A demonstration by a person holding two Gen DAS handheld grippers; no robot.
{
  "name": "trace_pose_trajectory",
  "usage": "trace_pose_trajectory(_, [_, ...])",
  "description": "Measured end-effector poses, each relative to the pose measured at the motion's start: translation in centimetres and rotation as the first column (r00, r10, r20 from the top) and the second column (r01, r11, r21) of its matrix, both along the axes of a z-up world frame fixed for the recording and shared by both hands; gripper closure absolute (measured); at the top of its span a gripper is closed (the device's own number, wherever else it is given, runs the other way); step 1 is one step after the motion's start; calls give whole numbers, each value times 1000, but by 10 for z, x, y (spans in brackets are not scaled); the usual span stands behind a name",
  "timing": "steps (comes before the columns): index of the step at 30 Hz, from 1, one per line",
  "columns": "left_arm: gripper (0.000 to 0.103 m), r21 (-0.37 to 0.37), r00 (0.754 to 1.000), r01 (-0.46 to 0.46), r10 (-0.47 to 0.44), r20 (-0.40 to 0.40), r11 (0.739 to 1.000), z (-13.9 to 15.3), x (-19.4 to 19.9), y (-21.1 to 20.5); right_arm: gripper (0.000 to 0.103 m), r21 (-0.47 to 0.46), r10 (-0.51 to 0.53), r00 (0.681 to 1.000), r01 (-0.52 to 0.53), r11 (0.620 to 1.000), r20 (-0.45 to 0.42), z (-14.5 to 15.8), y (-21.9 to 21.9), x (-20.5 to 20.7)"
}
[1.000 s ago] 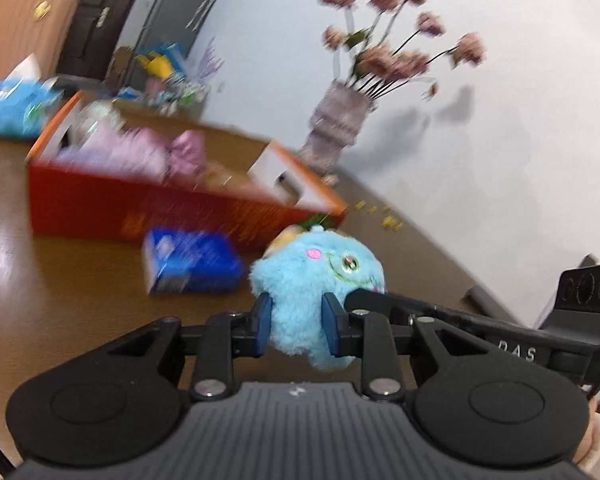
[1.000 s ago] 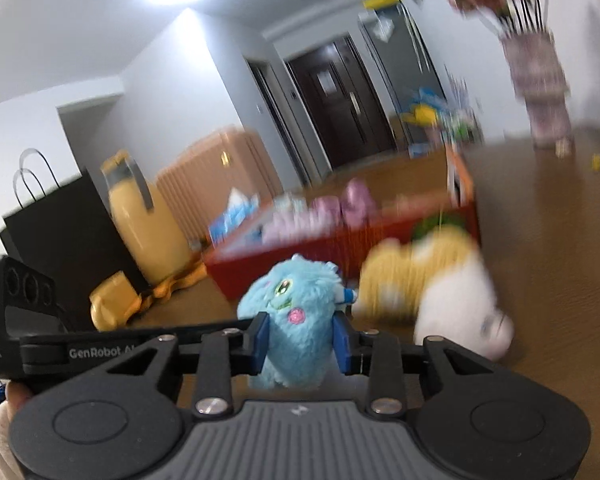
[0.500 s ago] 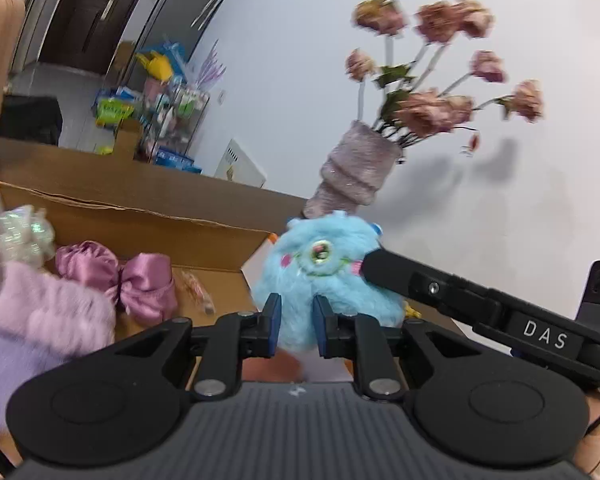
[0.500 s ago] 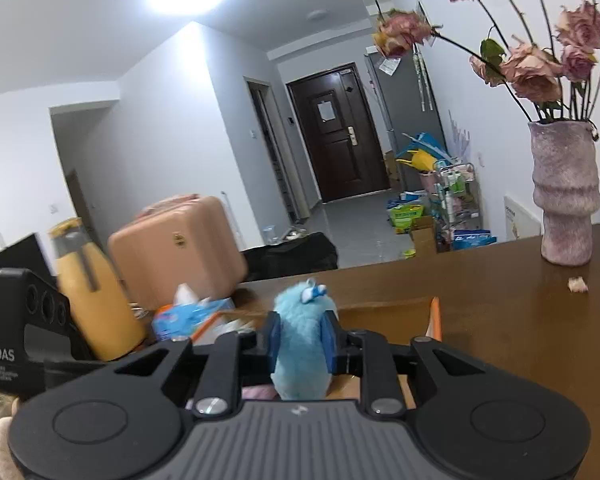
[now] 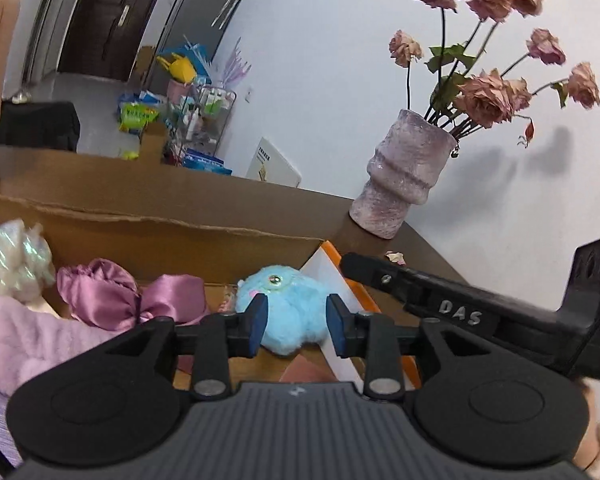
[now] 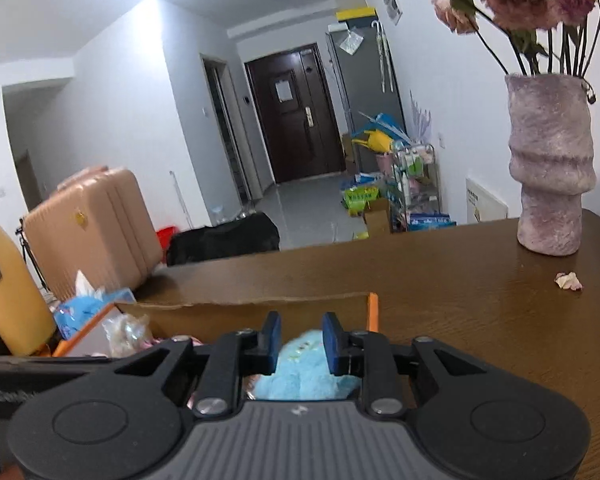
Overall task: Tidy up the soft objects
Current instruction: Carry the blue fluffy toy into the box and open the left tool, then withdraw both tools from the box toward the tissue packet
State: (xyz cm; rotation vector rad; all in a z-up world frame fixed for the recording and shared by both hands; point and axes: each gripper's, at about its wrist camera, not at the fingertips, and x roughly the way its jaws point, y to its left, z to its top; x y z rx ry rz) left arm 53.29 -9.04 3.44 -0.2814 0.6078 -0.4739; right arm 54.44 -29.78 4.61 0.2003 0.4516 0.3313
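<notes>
Blue plush toy (image 5: pixel 286 312) sits in the cardboard box (image 5: pixel 180 236); my left gripper (image 5: pixel 296 322) is opening around it, right gripper (image 6: pixel 298 338) opening above; fur may snag on withdrawal.

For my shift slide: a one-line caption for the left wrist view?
Left gripper opening around the blue plush toy in the cardboard box, beside a pink satin bow.

I see a mauve vase (image 6: pixel 550 168) of faded pink roses (image 5: pixel 488 94) standing near the tabletop's (image 6: pixel 440 276) far right corner, a fallen petal (image 6: pixel 568 281) just beside it. Beyond the far edge: a peach suitcase (image 6: pixel 94 226), a dark door (image 6: pixel 296 114).
</notes>
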Motion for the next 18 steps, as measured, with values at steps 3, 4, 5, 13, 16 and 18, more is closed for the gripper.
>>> trace_pose_trajectory(3, [70,17,999,-49,48,19,999,10,-11,9,79,0,-11,999,11,1000,34,10,-1,-17])
trace_pose_trajectory(4, [66,25,998,-64,63,27,998,13,-18,13,79,5,-12,999,12,1000,39,15,-3,-25])
trace_pose_trajectory(5, [64,43,996,-80,78,36,996,17,-25,18,79,7,-11,999,11,1000,43,18,-4,-31])
trace_pose_trajectory(13, [41,262,980,-182,152,132,948,55,-102,60,54,-125,11,993,4,992,116,71,-2,-110])
trace_pose_trajectory(16, [30,276,965,-229,182,188,933,72,-137,77,39,-179,21,985,10,984,170,91,2,-149])
trace_pose_trajectory(18, [27,279,959,-245,190,212,928,81,-160,88,28,-189,27,979,11,982,200,96,3,-172])
